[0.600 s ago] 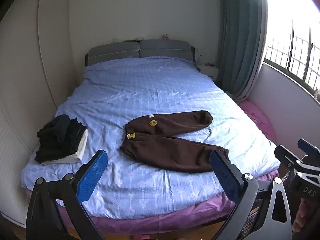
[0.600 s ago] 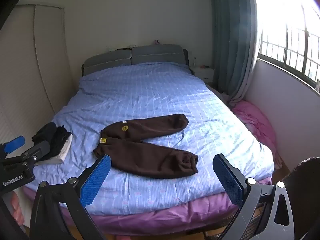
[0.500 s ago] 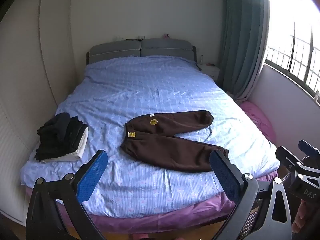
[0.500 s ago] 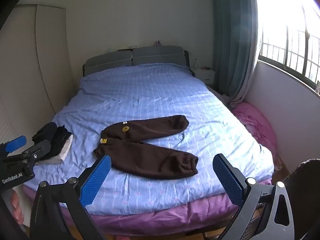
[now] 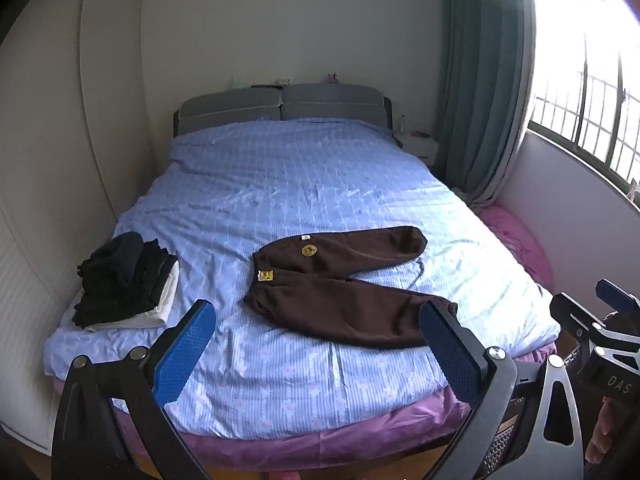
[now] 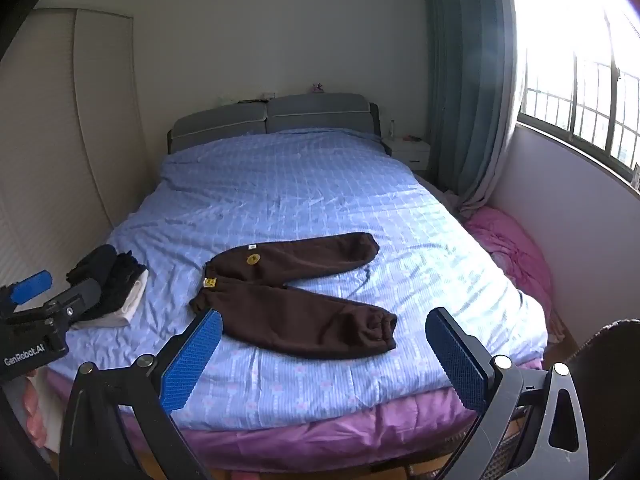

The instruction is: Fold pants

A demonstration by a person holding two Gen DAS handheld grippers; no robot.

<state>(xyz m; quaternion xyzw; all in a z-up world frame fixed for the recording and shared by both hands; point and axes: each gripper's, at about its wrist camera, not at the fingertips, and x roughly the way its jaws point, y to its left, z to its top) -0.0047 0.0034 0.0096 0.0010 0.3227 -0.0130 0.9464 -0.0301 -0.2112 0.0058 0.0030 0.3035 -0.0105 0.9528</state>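
Note:
Dark brown pants [image 5: 340, 280] lie spread on the blue bedsheet [image 5: 288, 184], waistband to the left, two legs splayed to the right. They also show in the right wrist view [image 6: 296, 300]. My left gripper [image 5: 316, 320] is open and empty, held off the foot of the bed, short of the pants. My right gripper [image 6: 324, 328] is open and empty, also off the foot of the bed. Each gripper shows at the edge of the other's view: the right gripper [image 5: 600, 328] and the left gripper [image 6: 44, 304].
A stack of folded dark and white clothes [image 5: 128, 284] sits at the bed's near left corner. A pink blanket [image 6: 516, 248] lies between the bed and the window wall. A curtain [image 5: 484, 80], a nightstand [image 5: 416, 144] and the grey headboard [image 5: 280, 108] stand at the far end.
Both views have drawn slightly back and up from the bed. The pants and the clothes stack have not moved. Both grippers stay open.

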